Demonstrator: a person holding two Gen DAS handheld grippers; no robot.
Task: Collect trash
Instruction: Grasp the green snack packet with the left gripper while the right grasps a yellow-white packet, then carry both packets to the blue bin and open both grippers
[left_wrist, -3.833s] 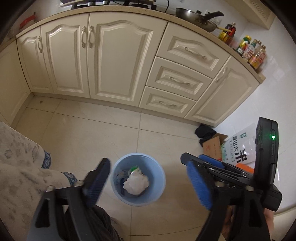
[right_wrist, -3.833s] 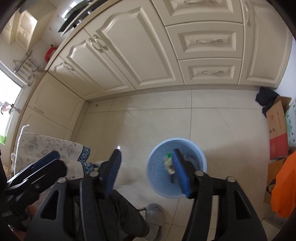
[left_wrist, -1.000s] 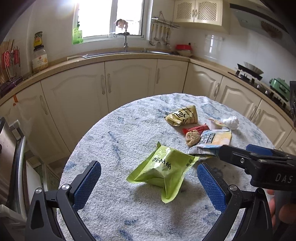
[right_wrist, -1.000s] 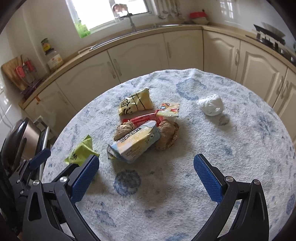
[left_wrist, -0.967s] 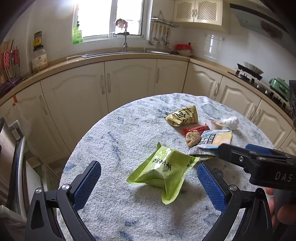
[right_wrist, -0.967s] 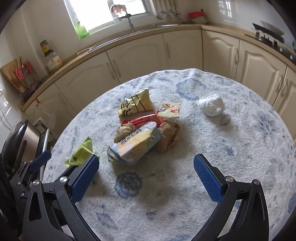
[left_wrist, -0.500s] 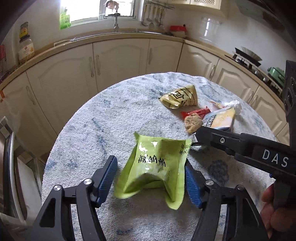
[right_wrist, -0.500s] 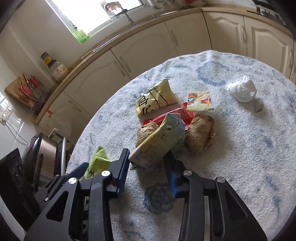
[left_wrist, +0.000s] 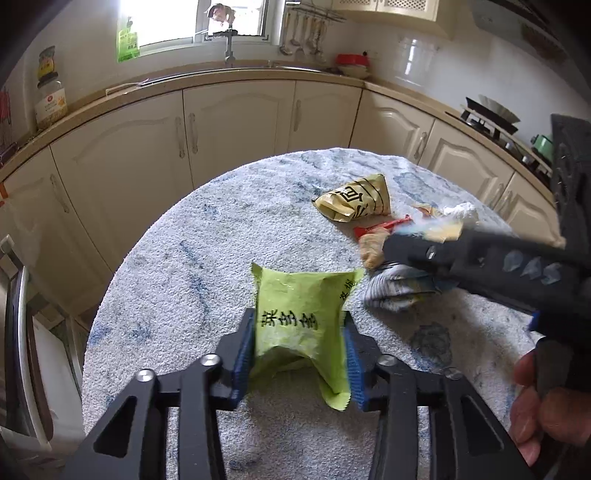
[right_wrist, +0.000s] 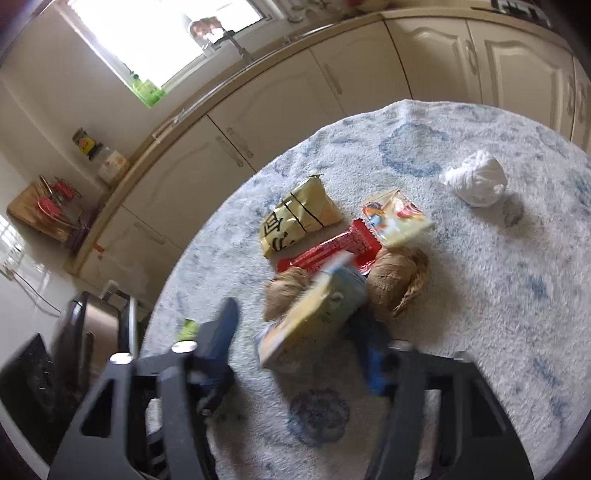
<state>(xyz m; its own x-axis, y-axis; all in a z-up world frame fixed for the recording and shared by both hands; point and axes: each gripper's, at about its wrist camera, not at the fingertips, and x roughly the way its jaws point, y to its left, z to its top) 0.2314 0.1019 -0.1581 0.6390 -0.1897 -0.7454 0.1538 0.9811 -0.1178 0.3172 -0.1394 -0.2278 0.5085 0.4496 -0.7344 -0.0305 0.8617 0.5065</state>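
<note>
Trash lies on your round table (left_wrist: 177, 280): a green packet (left_wrist: 299, 325) sits between the pads of your left gripper (left_wrist: 297, 350), whose jaws are closing and already press its two sides. Your right gripper (right_wrist: 295, 343) is closing around a yellow carton (right_wrist: 314, 314); motion blur makes it hard to tell if both pads touch it. Only the right wrist view shows clearly the red wrapper (right_wrist: 332, 249), the yellow bag (right_wrist: 295, 218), two brown lumps and the white wad (right_wrist: 476, 179). In the left wrist view your right gripper covers most of them.
</note>
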